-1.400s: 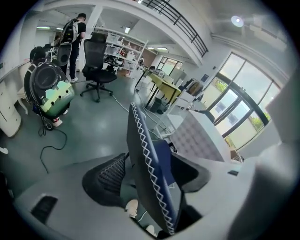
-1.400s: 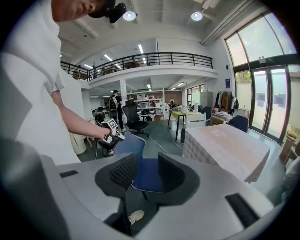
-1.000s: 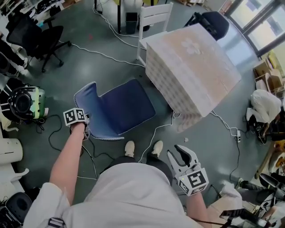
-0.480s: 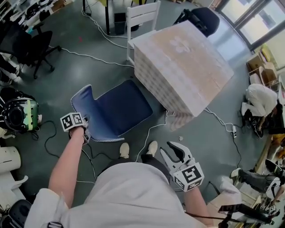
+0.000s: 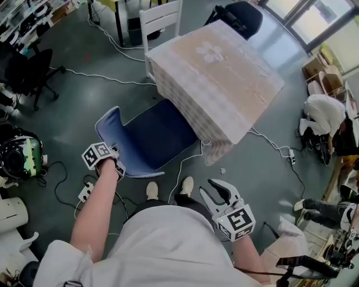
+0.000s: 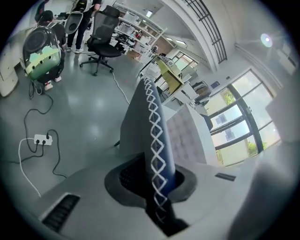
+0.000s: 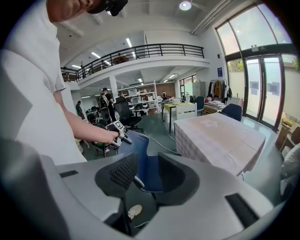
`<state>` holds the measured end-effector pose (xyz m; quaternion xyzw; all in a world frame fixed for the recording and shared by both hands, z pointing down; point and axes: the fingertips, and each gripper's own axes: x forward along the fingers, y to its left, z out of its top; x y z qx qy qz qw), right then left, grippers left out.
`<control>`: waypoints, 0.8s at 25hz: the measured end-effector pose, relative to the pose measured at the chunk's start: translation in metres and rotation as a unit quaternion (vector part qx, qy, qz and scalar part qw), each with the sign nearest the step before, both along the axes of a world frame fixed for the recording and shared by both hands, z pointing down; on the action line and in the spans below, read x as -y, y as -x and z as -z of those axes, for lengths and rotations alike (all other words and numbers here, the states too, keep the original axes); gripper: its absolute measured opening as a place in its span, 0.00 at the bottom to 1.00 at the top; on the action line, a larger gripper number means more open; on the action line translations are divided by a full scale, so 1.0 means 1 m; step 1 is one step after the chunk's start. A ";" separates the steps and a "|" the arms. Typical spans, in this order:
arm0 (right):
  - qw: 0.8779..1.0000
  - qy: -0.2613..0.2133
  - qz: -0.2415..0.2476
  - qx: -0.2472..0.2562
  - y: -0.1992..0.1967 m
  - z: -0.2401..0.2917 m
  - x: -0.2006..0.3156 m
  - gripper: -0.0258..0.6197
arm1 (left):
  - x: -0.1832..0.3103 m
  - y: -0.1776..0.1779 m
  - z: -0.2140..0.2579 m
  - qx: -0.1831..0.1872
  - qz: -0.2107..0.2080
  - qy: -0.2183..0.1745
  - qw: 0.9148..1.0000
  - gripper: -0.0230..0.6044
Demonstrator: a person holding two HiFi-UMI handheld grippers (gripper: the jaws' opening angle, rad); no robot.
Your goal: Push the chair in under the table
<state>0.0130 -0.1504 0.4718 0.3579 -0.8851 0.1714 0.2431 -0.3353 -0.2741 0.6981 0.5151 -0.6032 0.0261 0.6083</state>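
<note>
A blue chair [image 5: 151, 137] with white-trimmed edges stands beside the table [image 5: 216, 73], which has a pale patterned cloth; the front of the seat lies under the cloth's edge. My left gripper [image 5: 116, 163] is shut on the top edge of the chair's backrest [image 6: 154, 136], and in the left gripper view [image 6: 157, 180] the trimmed edge runs up between the pads. My right gripper [image 5: 213, 190] hangs open and empty near my right leg. In the right gripper view [image 7: 140, 174] it looks toward the chair [image 7: 141, 157] and the table [image 7: 220, 136].
A white chair [image 5: 160, 19] and a dark chair [image 5: 238, 14] stand at the table's far side. Cables [image 5: 101, 75] and a power strip [image 5: 84, 193] lie on the floor. A black office chair [image 5: 25, 70] and a green-windowed carrier [image 5: 19, 157] are left; a person [image 5: 322, 115] crouches right.
The chair has slid toward the table with my left gripper on its backrest, and its seat front now sits under the cloth. My right gripper has shifted slightly.
</note>
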 end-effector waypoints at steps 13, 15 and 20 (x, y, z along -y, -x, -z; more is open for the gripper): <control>0.999 0.020 -0.030 -0.001 -0.084 -0.009 0.011 0.26 | 0.041 -0.063 -0.001 -0.015 0.074 -0.006 0.997 0.13; 0.999 0.022 -0.030 0.002 -0.094 -0.010 0.016 0.26 | 0.050 -0.071 -0.001 -0.016 0.077 -0.007 0.997 0.14; 0.999 0.029 -0.029 0.002 -0.118 -0.013 0.022 0.26 | 0.070 -0.094 0.000 -0.019 0.082 -0.009 0.996 0.14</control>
